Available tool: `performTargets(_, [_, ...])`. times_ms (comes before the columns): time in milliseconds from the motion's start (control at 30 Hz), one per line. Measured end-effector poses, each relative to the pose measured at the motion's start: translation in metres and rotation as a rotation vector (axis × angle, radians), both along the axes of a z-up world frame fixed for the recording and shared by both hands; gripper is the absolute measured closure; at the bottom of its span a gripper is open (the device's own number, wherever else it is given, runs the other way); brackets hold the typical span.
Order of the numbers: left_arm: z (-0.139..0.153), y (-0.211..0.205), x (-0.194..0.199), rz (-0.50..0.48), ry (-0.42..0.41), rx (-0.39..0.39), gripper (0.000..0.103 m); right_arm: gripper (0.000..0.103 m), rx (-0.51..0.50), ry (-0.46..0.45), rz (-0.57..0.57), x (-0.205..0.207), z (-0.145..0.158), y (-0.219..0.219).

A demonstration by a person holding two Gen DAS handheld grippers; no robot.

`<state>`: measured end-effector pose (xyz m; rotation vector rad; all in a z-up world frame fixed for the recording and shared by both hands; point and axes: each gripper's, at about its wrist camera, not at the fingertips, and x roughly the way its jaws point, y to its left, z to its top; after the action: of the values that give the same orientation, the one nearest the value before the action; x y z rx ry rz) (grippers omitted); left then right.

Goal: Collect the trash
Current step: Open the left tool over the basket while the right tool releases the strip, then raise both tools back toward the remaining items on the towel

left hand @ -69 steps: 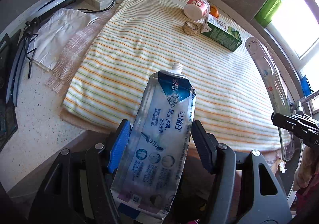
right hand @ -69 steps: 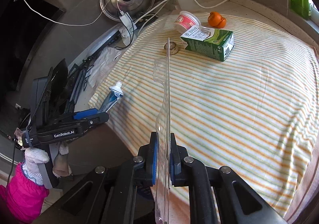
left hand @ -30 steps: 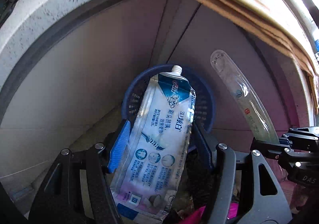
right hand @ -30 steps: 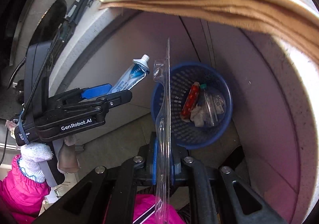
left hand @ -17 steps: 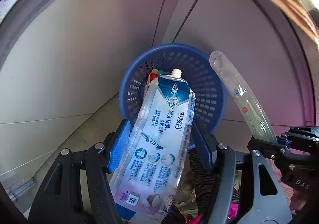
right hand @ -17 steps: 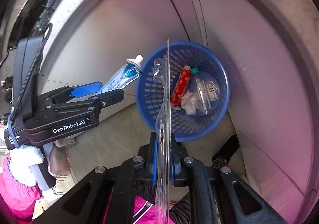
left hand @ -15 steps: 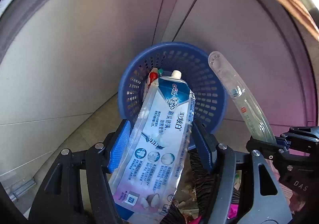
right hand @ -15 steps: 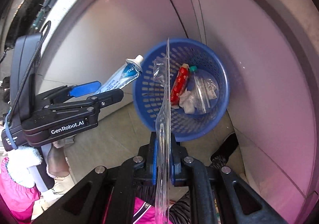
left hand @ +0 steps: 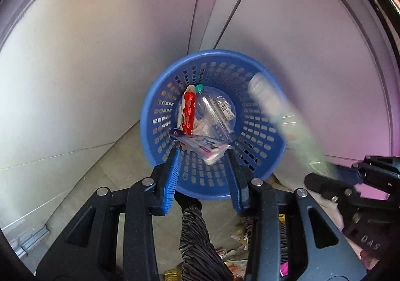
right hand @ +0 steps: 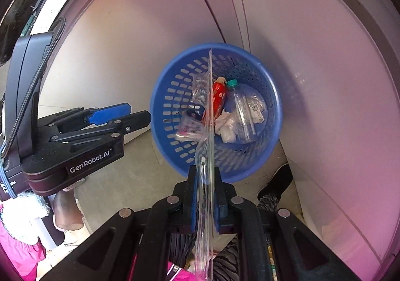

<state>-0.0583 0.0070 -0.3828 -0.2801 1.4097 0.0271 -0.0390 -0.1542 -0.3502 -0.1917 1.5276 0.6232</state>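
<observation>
A blue mesh basket [left hand: 145, 118] [right hand: 153, 106] stands on the floor below both grippers. The toothpaste tube [left hand: 202, 144] [right hand: 187, 128] lies inside it, against the near wall. My left gripper [left hand: 203, 156] [right hand: 140, 111] hangs open over the basket's near rim with nothing between its fingers, and its jaws are closing. My right gripper [right hand: 205, 173] [left hand: 325, 178] still has the clear plastic package [right hand: 211, 106] [left hand: 275, 111] upright between its pads while its jaws are opening. The package's upper end reaches over the basket and looks blurred in the left wrist view.
In the basket lie a red wrapper [left hand: 188, 111], a clear bottle with a green cap [right hand: 247, 106] and crumpled tissue [right hand: 226, 128]. Pale cabinet panels [left hand: 100, 56] rise behind it. A striped trouser leg [left hand: 195, 236] and a dark shoe [right hand: 275, 181] are close by on the tiled floor.
The toothpaste tube has left my left gripper and dropped into the basket. Both grippers have sunk closer to the basket. The clear package stays in the right gripper.
</observation>
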Motion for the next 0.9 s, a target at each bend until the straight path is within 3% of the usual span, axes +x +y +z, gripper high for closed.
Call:
performTargets(100, [0.003, 0.004, -0.002, 0.004, -0.007, 0.004, 0.066, 0.060, -0.002, -0.023, 0.003, 0.000, 0.008, 0.004])
performTargets(367, [0.030, 0.013, -0.007, 0.022, -0.041, 0.020, 0.066, 0.058, -0.001, -0.060, 0.027, -0.002, 0.020, 0.004])
performTargets(500, [0.052, 0.018, -0.009, 0.031, -0.083, 0.040, 0.066, 0.051, 0.018, -0.086, 0.034, -0.001, 0.034, 0.005])
performTargets(900, [0.148, 0.029, -0.017, 0.056, -0.286, 0.071, 0.066, 0.030, 0.123, -0.246, 0.039, -0.012, 0.116, -0.010])
